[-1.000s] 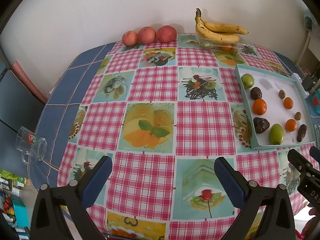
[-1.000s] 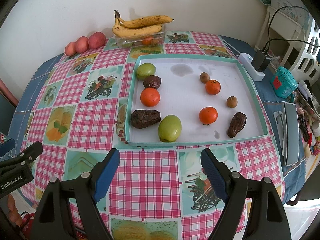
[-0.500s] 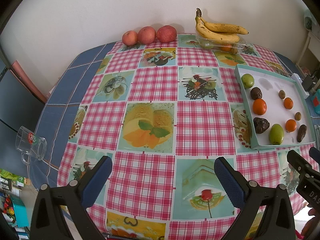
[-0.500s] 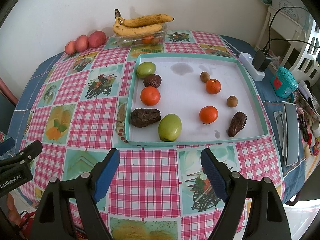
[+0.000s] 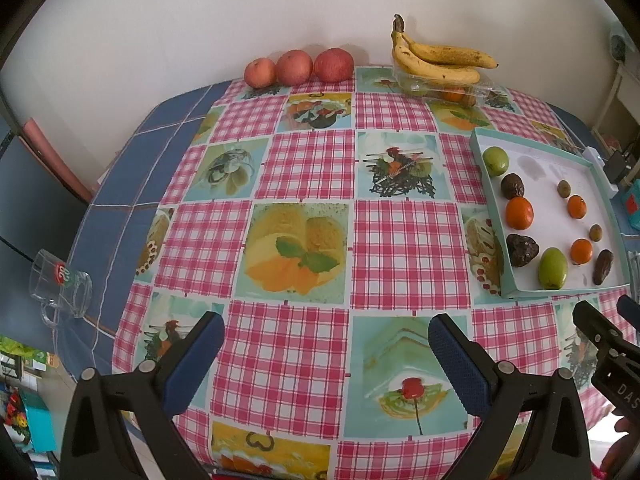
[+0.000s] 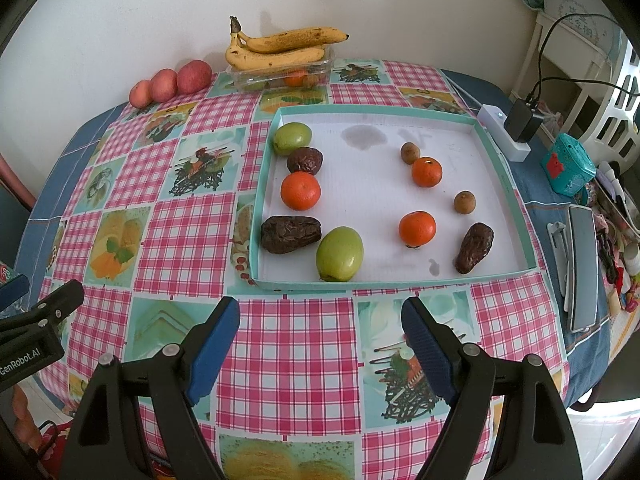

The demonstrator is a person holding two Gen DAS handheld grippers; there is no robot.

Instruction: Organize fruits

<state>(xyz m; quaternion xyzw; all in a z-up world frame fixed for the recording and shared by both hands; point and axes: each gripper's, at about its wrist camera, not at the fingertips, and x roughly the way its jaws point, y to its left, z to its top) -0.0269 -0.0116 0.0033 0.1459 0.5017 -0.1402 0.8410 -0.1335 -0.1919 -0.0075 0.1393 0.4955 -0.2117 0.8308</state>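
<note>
- Looking at the tray [image 6: 505,184] first: fruit sits in two loose columns on its white floor, nothing stacked, none touching the far wall.
- Left column, back to front: green fruit [image 6: 292,138], dark wrinkled one [image 6: 305,160], orange [image 6: 300,191], big dark one [image 6: 291,234], second green fruit [image 6: 340,254].
- Right column: small brown fruit [image 6: 410,153], orange [image 6: 427,172], another small brown one [image 6: 465,202], orange [image 6: 417,229], dark fruit [image 6: 474,247].
- So kinds are mixed within each column, not grouped. Could be a sort that's still to come, or a laid-out alternating pattern that's already the goal; can't tell which from this.
- Outside the tray: three apples [image 5: 299,66] in a row by the wall, bananas [image 6: 280,46] lying on top of a clear box [image 6: 280,74] with some fruit inside.
- Left gripper [image 5: 324,348] hangs over bare tablecloth, well away from the tray, fingers spread wide, holding nothing.
- Right gripper [image 6: 320,326] sits just short of the tray's near edge, fingers also wide apart and empty, roughly lined up with the near green fruit.
</note>
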